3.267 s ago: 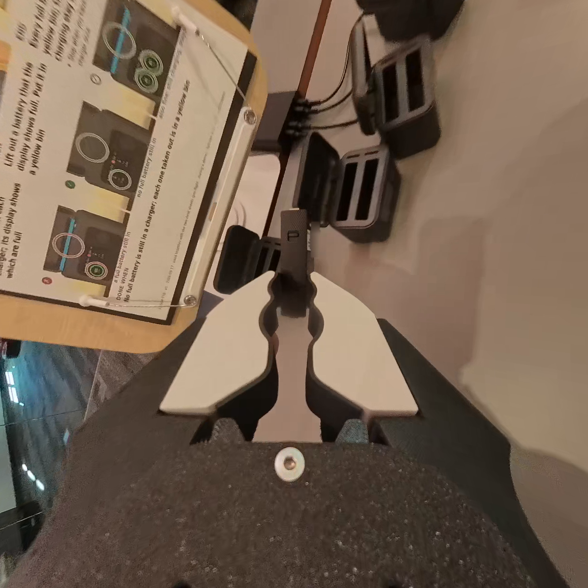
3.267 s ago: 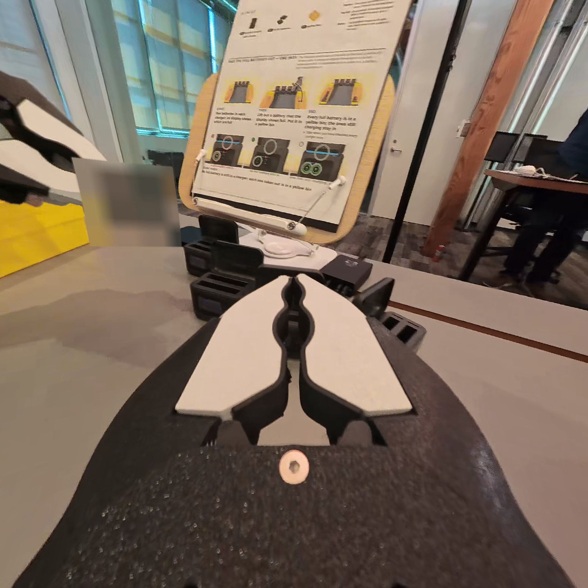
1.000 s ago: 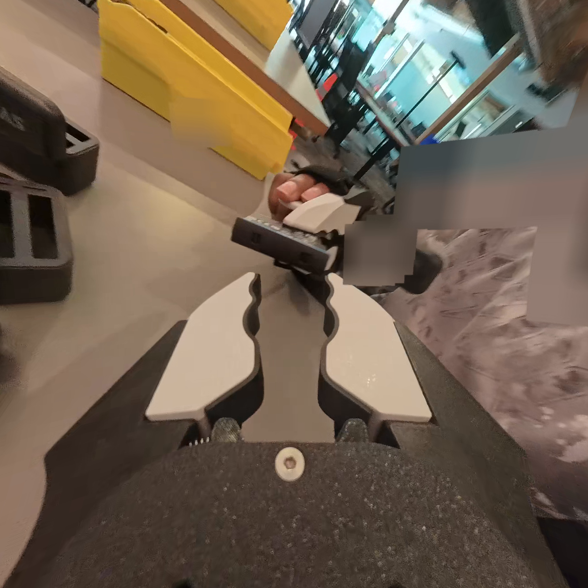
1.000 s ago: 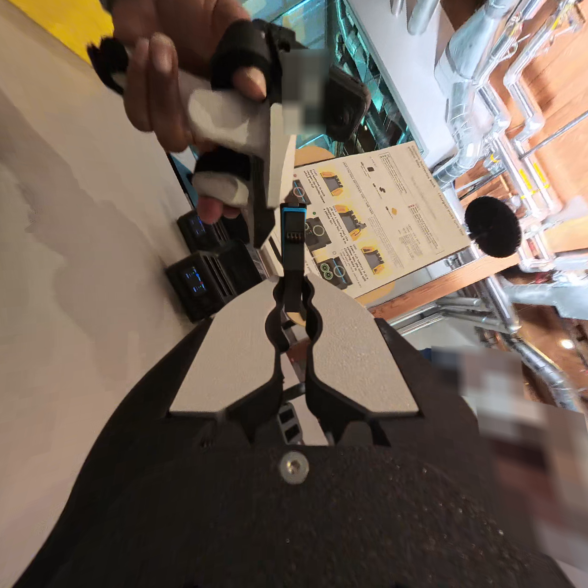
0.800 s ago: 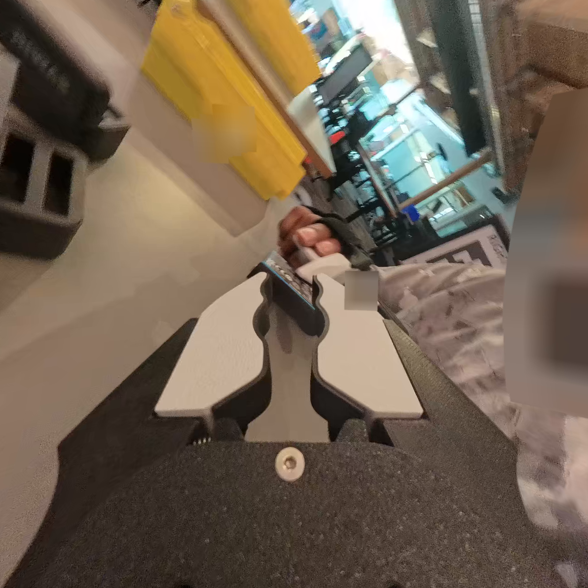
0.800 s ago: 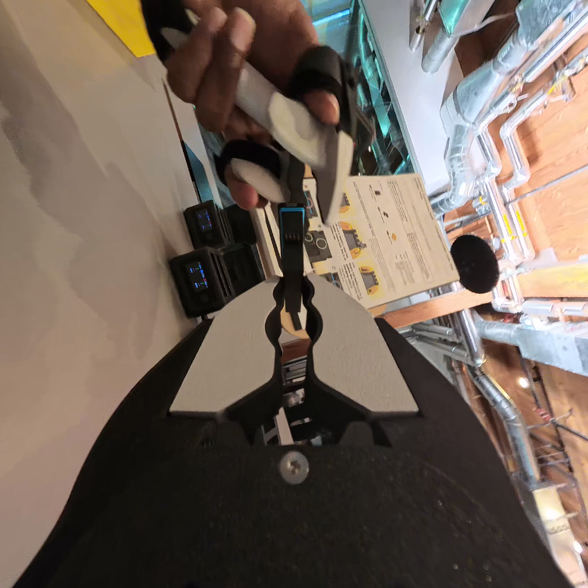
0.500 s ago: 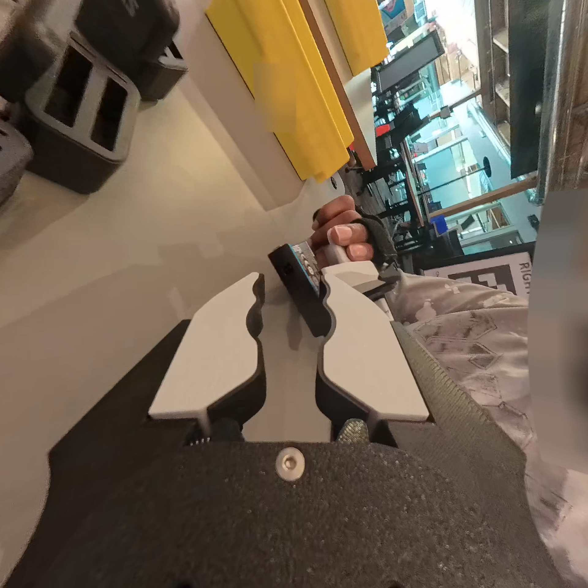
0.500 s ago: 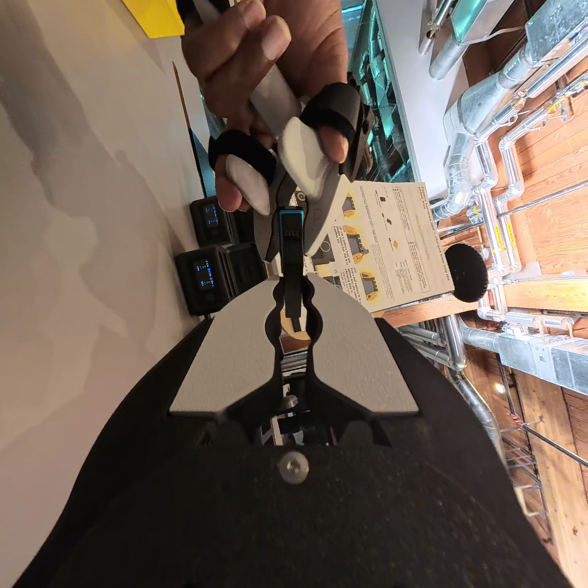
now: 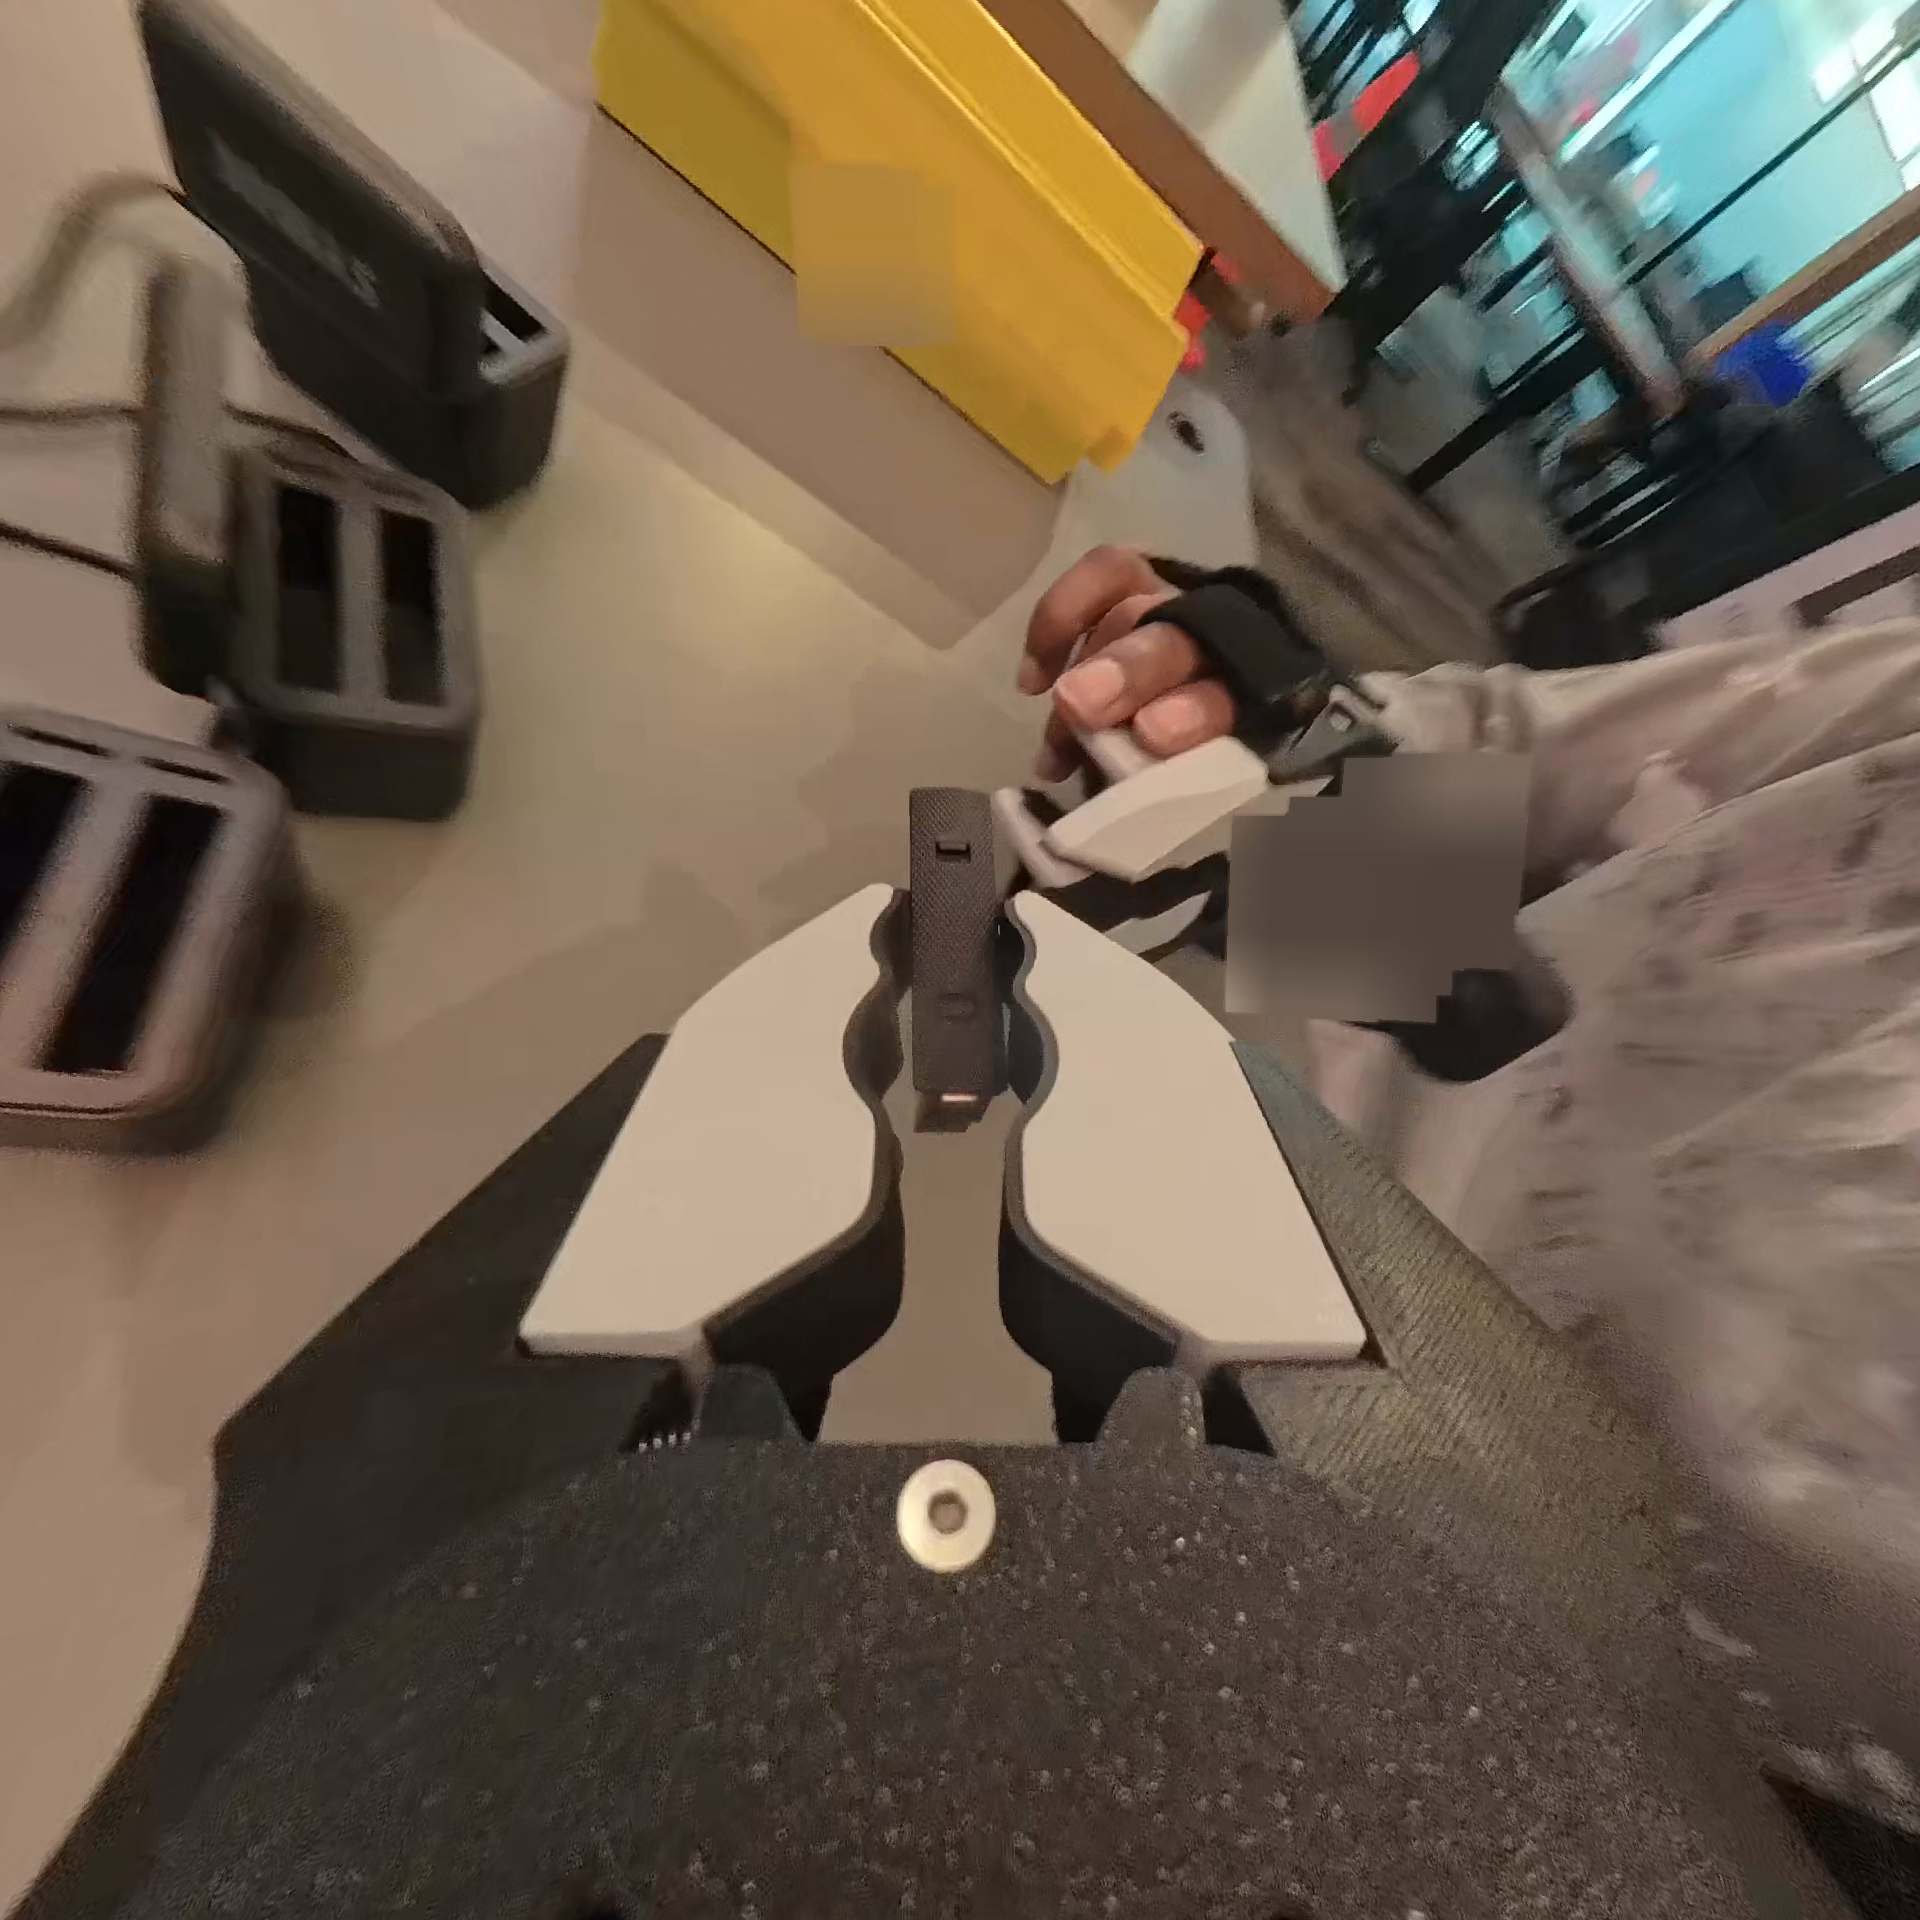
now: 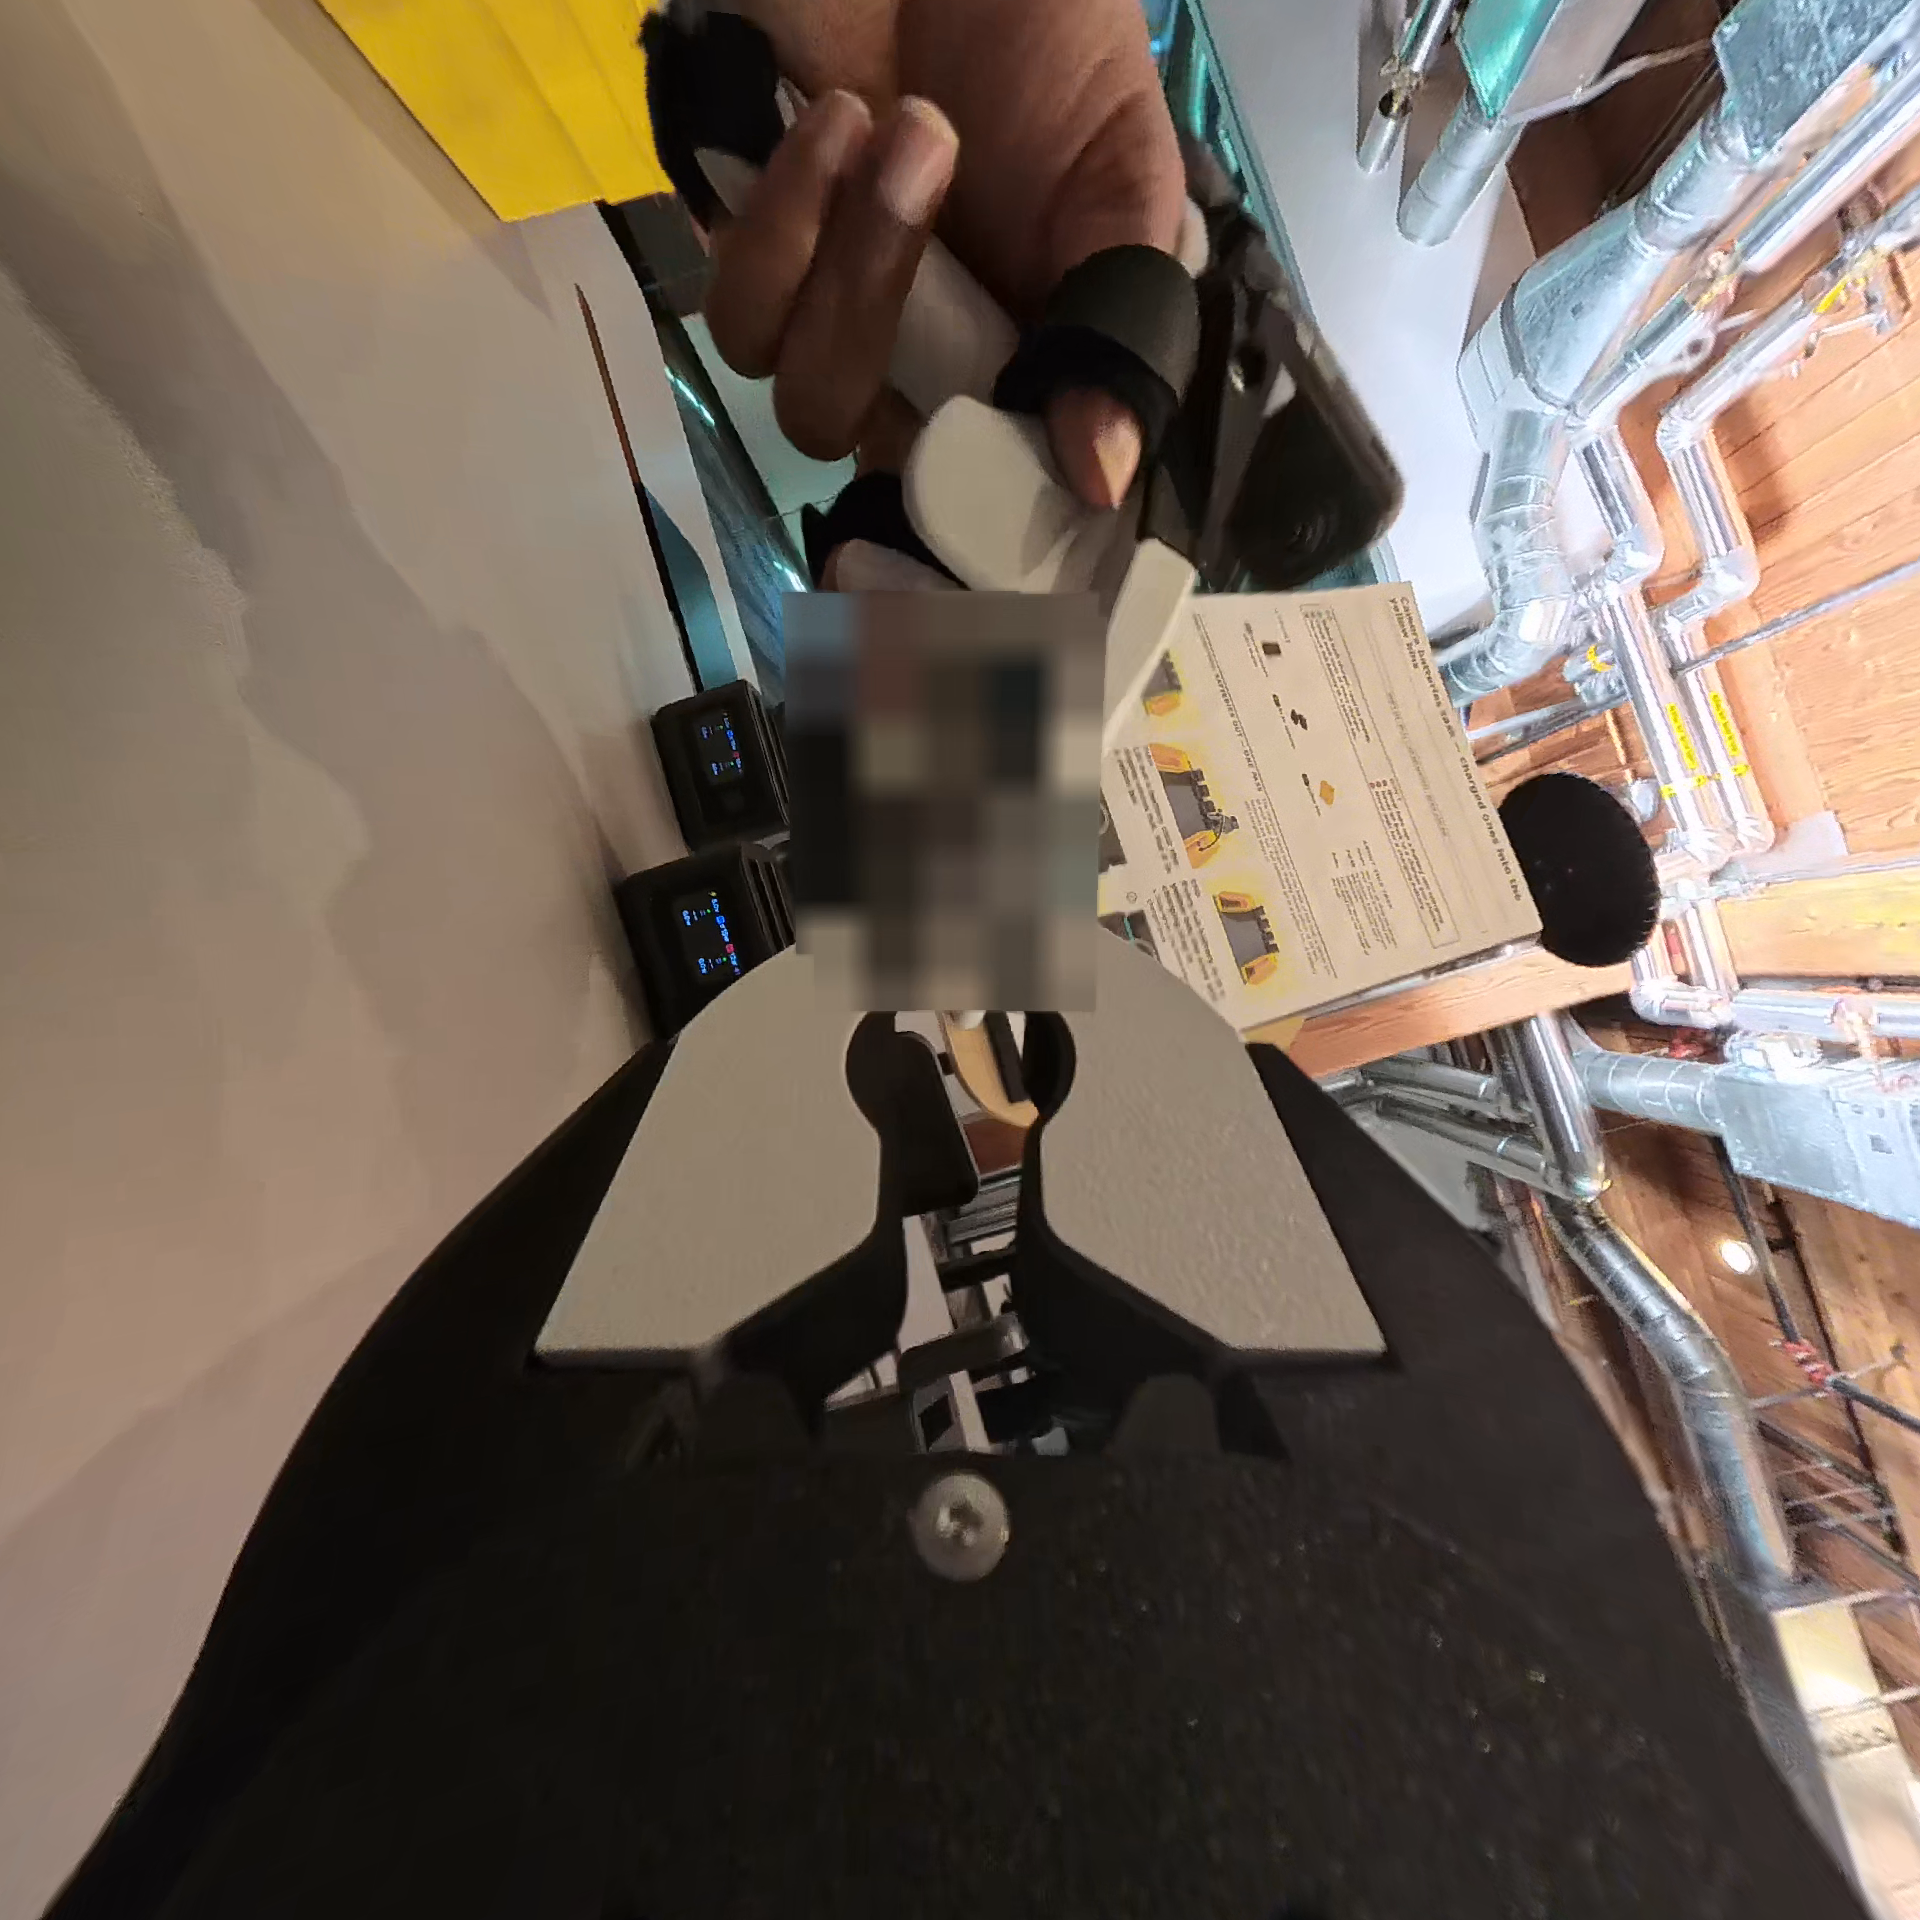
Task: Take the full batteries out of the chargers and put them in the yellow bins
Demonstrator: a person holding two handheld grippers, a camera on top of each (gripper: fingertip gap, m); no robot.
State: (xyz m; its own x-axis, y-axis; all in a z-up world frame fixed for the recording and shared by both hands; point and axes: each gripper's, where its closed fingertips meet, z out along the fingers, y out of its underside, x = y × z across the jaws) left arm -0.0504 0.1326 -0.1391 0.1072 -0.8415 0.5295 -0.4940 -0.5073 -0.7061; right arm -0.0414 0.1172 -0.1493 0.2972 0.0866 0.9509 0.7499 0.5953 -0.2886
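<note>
Over beige table, left gripper clamps slim black battery (textured).

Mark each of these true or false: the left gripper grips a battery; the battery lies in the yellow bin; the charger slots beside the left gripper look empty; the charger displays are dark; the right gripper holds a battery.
1. The left gripper grips a battery. True.
2. The battery lies in the yellow bin. False: it is in the left gripper, over the table and short of the bin.
3. The charger slots beside the left gripper look empty. True.
4. The charger displays are dark. False: they glow blue.
5. The right gripper holds a battery. False: its fingers stand apart with nothing seen between them.
</note>
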